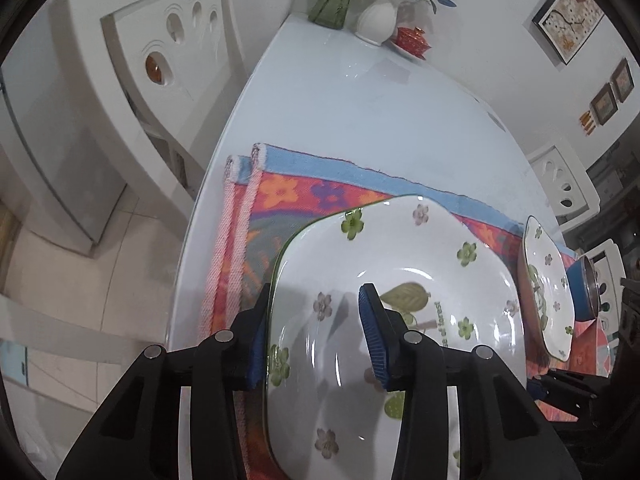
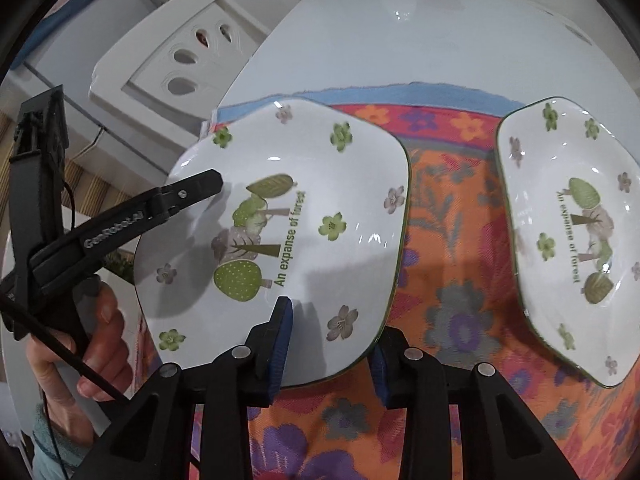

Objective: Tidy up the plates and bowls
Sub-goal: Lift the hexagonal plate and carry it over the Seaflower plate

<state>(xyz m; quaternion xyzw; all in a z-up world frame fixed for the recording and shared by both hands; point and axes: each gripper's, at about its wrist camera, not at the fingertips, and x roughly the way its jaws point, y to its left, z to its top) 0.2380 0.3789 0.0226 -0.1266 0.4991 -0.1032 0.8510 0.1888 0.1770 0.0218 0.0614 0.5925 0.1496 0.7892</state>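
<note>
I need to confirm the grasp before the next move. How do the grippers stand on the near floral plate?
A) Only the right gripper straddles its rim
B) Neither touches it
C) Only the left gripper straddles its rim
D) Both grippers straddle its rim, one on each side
D: the left gripper has one finger above and one under the near floral plate at its left rim, and the right gripper does likewise at the near rim.

Two white floral plates (image 2: pixel 288 216) (image 2: pixel 568 232) (forest print), apart on cloth.
</note>
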